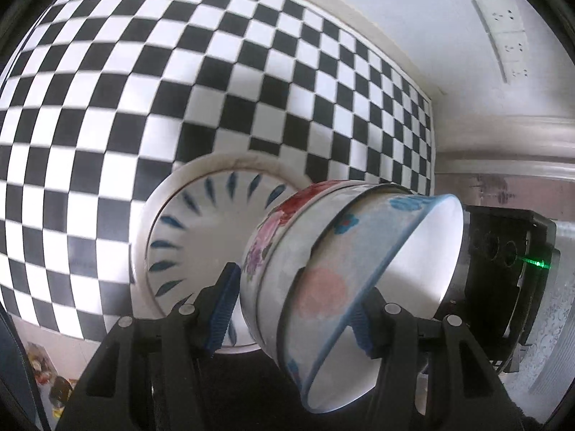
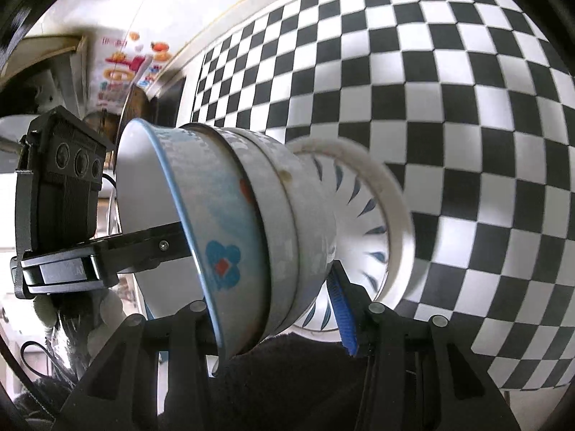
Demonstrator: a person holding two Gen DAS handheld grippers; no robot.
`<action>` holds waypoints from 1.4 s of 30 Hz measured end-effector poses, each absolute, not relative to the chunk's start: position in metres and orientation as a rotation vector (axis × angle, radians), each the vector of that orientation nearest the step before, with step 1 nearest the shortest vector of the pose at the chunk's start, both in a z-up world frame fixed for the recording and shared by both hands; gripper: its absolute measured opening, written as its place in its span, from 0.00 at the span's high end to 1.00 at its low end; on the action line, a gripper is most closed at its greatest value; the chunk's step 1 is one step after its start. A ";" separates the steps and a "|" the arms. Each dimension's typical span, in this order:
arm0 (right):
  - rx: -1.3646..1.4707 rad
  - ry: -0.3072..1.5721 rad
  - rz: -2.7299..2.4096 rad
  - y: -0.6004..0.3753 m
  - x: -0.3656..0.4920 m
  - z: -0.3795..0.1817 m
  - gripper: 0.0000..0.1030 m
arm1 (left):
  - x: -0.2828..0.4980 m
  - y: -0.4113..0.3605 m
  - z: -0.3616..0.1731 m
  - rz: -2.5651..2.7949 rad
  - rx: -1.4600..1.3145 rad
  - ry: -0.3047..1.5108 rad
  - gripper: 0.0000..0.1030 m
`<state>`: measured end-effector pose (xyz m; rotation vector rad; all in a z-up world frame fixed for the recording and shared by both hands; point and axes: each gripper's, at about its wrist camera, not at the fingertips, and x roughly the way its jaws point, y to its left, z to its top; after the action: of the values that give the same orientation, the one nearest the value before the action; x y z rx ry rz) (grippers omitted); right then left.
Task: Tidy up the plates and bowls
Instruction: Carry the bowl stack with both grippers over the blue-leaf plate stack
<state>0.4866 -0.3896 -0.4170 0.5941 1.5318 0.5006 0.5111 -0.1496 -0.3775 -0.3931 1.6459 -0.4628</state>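
Both grippers, left gripper (image 1: 293,305) and right gripper (image 2: 275,309), clamp the bowl stack (image 1: 323,262) mid-frame, tilted above the checkered table (image 1: 143,89). Risk: nested bowls slide apart.

Both views are bright, daylit. Strong fisheye bending bows the checkered bench (image 1: 251,72) into a dome, with black vignette at the corners. Motion blur smears the plate (image 2: 395,197) rim and tiles. The bowl (image 1: 442,251) interior glares white; a green flare shows beside it.
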 end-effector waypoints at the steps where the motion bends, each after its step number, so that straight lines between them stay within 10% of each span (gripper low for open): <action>1: 0.593 1.537 0.504 -0.387 0.485 -0.418 0.54 | 0.510 -0.148 -0.380 -0.456 -0.399 1.649 0.49; 42: 0.536 1.674 0.500 -0.336 0.504 -0.484 0.54 | 0.504 -0.140 -0.436 -0.382 -0.435 1.778 0.47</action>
<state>0.5044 -0.3361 -0.4841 0.5363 1.6743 0.4997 0.5038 -0.1400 -0.4357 -0.4347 1.7777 -0.3824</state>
